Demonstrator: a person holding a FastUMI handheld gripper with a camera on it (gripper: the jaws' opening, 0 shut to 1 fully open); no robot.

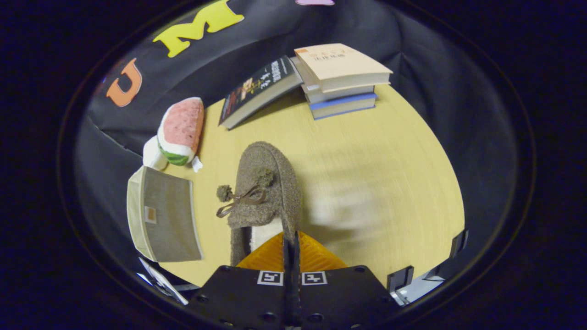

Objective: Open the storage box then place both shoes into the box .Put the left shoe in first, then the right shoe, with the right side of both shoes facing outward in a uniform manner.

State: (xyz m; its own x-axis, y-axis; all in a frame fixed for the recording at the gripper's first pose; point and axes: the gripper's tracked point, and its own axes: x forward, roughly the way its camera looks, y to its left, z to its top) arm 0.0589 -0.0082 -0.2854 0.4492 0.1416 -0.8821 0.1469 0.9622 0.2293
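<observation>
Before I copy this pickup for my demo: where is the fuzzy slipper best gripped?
By the collar wall at the heel opening, coming from behind the heel. It is thin and upright, and the gripper is already closed on that edge of the slipper.

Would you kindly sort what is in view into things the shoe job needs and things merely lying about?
Job: slipper, gripped at its collar by the gripper; storage box beside it.
Lying about: watermelon plush, leaning book, stacked books.
</observation>
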